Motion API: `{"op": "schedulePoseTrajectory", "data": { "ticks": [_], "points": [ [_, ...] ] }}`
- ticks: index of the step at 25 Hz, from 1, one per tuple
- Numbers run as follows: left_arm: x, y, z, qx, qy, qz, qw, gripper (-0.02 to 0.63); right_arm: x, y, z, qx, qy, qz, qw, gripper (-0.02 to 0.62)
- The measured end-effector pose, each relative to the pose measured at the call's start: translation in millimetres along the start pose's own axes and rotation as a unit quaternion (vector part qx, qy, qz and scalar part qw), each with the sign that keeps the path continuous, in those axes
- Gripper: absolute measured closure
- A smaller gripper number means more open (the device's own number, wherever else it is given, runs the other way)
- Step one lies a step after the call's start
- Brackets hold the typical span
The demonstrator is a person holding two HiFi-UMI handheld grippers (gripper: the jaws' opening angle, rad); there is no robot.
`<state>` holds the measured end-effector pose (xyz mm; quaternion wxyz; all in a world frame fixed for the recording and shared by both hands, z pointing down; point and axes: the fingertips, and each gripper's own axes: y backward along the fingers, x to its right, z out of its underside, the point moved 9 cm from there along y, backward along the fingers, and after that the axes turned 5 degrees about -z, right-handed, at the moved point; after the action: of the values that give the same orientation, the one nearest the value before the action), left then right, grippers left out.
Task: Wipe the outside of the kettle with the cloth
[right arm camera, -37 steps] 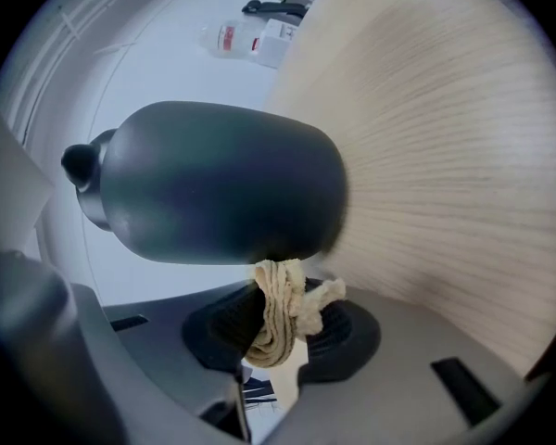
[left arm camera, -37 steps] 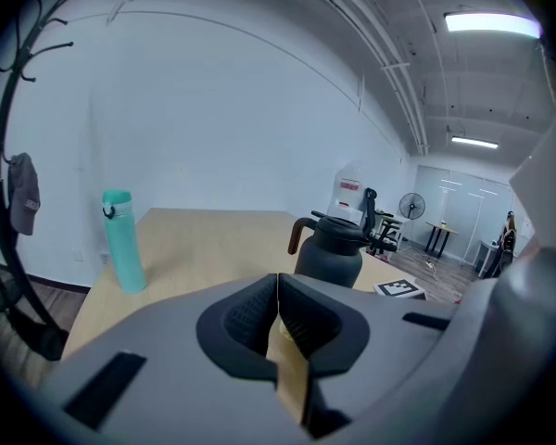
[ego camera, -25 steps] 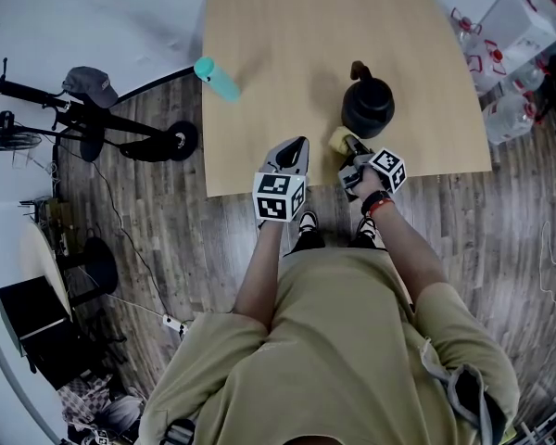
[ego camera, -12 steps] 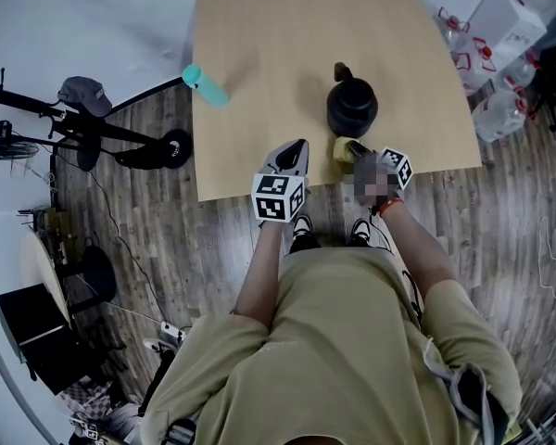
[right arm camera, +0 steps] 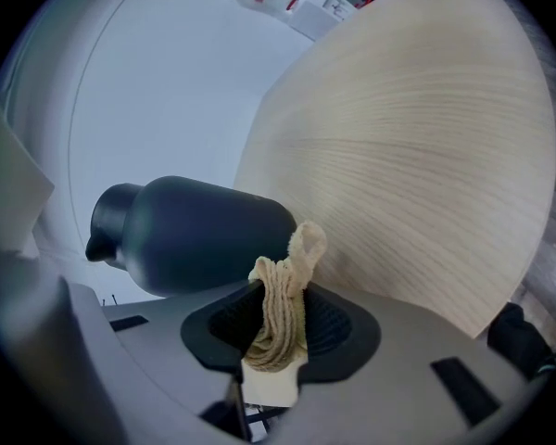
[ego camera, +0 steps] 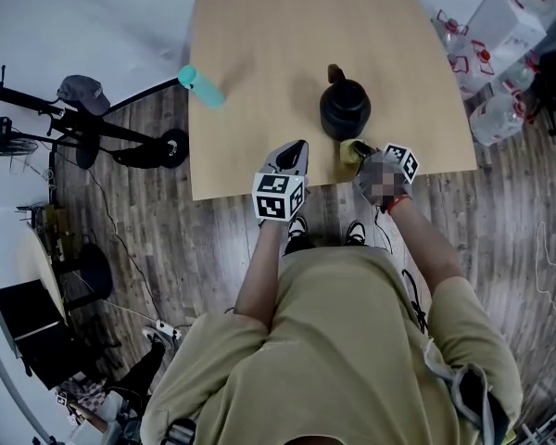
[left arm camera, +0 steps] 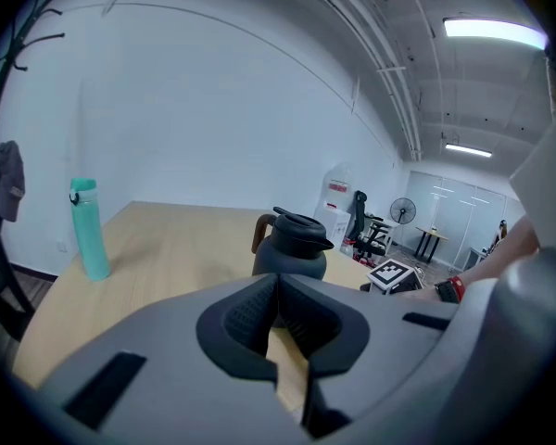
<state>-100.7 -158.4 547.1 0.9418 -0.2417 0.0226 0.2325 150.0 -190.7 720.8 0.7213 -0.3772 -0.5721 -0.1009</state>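
Note:
A black kettle (ego camera: 344,108) with a brown handle stands on the wooden table (ego camera: 259,44), near its front edge. My right gripper (ego camera: 354,152) is shut on a folded yellow cloth (right arm camera: 283,299), held just in front of the kettle (right arm camera: 195,235); I cannot tell whether the cloth touches it. In the right gripper view the kettle lies sideways because that gripper is rolled. My left gripper (ego camera: 295,153) hovers over the table's front edge, left of the kettle (left arm camera: 292,246), with its jaws closed together and nothing between them.
A teal bottle (ego camera: 202,85) stands at the table's left edge, also in the left gripper view (left arm camera: 89,227). White cartons and water bottles (ego camera: 510,35) sit on the floor to the right. A stand with a cap (ego camera: 83,91) is on the left.
The right gripper with the cloth has shifted slightly right along the kettle's front side. The head camera has drifted. The left gripper has stayed in place.

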Motion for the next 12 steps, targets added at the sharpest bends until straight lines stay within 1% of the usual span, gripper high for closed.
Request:
{"op": "schedulePoseTrajectory", "data": {
  "ticks": [2, 4, 7, 9, 12],
  "points": [
    [1.9, -1.8, -0.6, -0.002, -0.003, -0.001, 1.0000, 0.581, -3.7, 0.8, -6.0, -0.008, 0.030, 0.010, 0.999, 0.479],
    [2.6, -2.2, -1.7, -0.004, -0.002, -0.004, 1.0000, 0.581, -11.0, 2.2, -12.4, -0.018, 0.083, 0.027, 0.996, 0.479],
    [4.1, -2.8, -3.6, -0.001, 0.003, -0.007, 1.0000, 0.581, -21.4, 4.5, -23.3, -0.033, 0.171, 0.057, 0.983, 0.479],
    [5.7, -3.7, -3.7, 0.000, 0.004, -0.010, 0.9999, 0.581, -24.6, 6.9, -30.1, -0.033, 0.202, 0.079, 0.976, 0.480],
    [7.1, -3.6, -3.7, 0.001, 0.004, -0.013, 0.9999, 0.581, -28.7, 8.3, -37.8, -0.035, 0.234, 0.101, 0.966, 0.480]
  ]
}}
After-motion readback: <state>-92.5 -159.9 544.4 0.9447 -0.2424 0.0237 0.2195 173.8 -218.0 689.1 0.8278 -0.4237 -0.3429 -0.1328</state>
